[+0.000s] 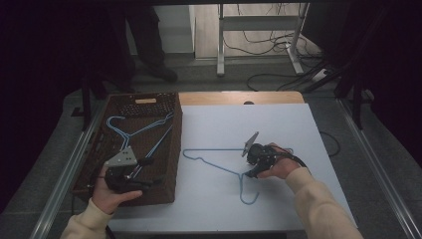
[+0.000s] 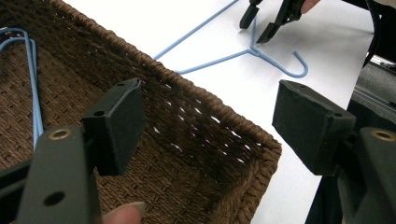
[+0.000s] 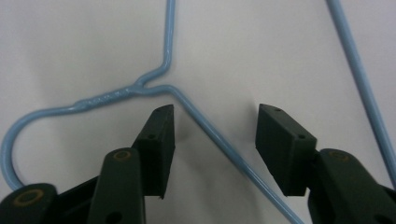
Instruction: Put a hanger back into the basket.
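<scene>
Two open hand-held grippers: right astride blue hanger shoulder wire (untouched), left empty over basket.

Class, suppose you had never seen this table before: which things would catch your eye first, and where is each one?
First the blue wire hanger lying flat on the white table, with the right gripper low over it, its open jaws straddling one wire just below the twisted neck. Next the brown woven basket at the table's left edge, holding more blue hangers. The left gripper hovers open over the basket's near corner.
</scene>
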A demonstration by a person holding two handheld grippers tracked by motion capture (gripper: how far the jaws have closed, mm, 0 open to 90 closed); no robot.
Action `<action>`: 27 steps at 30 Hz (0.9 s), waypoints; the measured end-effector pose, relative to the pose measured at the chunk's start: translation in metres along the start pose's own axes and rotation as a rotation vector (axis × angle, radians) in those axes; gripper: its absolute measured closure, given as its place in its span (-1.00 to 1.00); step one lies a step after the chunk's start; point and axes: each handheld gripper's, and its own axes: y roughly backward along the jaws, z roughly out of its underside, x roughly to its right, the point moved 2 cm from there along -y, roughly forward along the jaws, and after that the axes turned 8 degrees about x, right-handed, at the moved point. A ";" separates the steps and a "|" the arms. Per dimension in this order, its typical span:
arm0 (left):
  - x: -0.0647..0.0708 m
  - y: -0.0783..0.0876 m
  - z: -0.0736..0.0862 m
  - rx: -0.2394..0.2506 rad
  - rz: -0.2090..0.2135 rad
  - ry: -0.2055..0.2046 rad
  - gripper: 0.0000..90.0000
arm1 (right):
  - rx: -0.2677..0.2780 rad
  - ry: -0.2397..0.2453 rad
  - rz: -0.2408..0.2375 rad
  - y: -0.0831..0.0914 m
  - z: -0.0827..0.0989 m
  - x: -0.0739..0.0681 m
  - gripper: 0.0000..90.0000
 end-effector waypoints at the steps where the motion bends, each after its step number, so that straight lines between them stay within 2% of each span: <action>1: 0.000 0.000 0.000 0.000 0.000 0.000 -0.43 | -0.007 0.006 -0.002 -0.001 0.000 -0.001 0.10; 4: 0.000 0.000 0.000 0.001 0.001 -0.001 -0.43 | -0.005 0.010 -0.017 -0.001 0.000 -0.001 0.21; 8: 0.000 0.000 0.000 -0.001 0.001 -0.001 -0.43 | -0.003 -0.011 -0.028 0.000 0.001 -0.002 0.35; 11: 0.000 0.000 0.001 -0.001 0.000 0.000 -0.43 | -0.011 -0.015 -0.030 0.001 0.002 -0.004 0.53; 18: 0.000 0.002 0.001 0.005 -0.003 0.004 -0.43 | -0.038 -0.061 -0.019 0.006 0.007 -0.015 0.69; 22: 0.000 0.002 0.001 -0.001 -0.001 -0.002 -0.43 | -0.032 -0.084 -0.010 0.010 0.015 -0.027 0.71; 27: 0.001 -0.001 0.000 -0.004 0.006 -0.007 -0.43 | -0.058 -0.065 -0.029 0.011 0.015 -0.036 0.59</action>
